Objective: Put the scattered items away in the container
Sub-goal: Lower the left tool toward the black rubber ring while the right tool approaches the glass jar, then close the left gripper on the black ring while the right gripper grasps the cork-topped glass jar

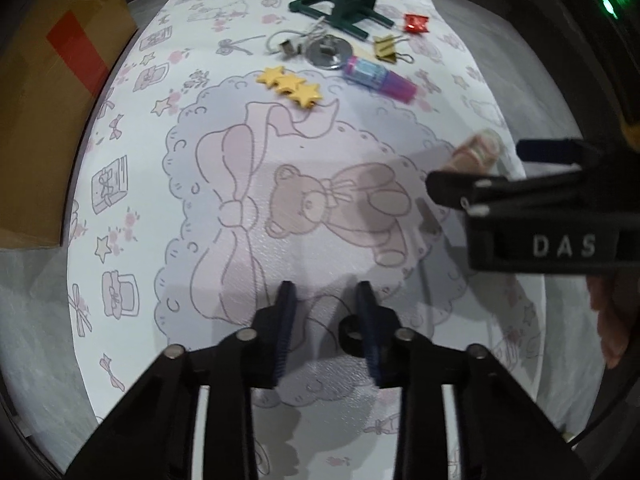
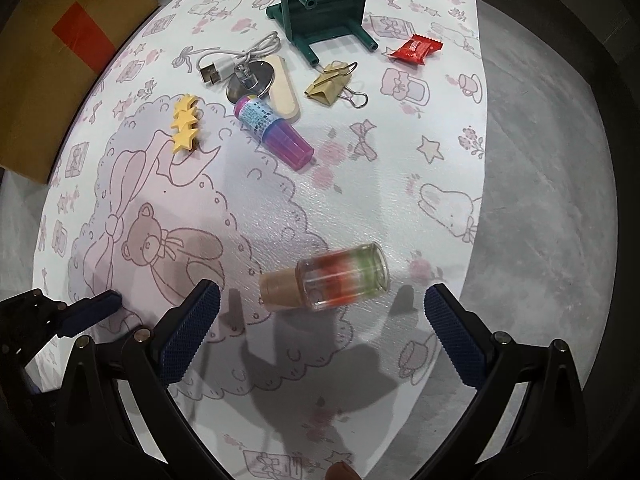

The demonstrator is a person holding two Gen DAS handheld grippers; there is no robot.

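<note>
The right gripper (image 2: 322, 312) hangs wide open just above a small clear jar (image 2: 340, 280) that lies on its side on the printed mat (image 2: 400, 184), cork end toward the left jaw, coloured layers inside; the jar sits between the 2 pads but neither touches it, so nothing is held yet. The left gripper (image 1: 326, 320) is nearly closed with only bare mat between its narrow jaws, empty, and it hovers low beside the right one, near enough to be in the way. No container shows clearly; the cardboard box (image 2: 60, 60) at the mat's far left edge is the likely one, though its opening cannot be seen. The rest of the clutter lies well apart at the far end: 3 yellow stars (image 2: 185, 128), a purple tube (image 2: 276, 136), a USB cable (image 2: 236, 60), a metal disc (image 2: 250, 78), a wooden stick (image 2: 286, 88), a gold binder clip (image 2: 332, 84), a red sweet (image 2: 416, 50) and a green toy chair (image 2: 326, 12) tipped over. The step in hand looks like the pick of the jar. To do it well, I would lower until the pads straddle the glass body, not the tapered cork, and close across the round middle so it cannot roll or squirt out. Glass on ridged pads should hold, but a hurried squeeze near either end could spin it. Draw the left gripper clear first, then lift straight up before heading for the box.
</note>
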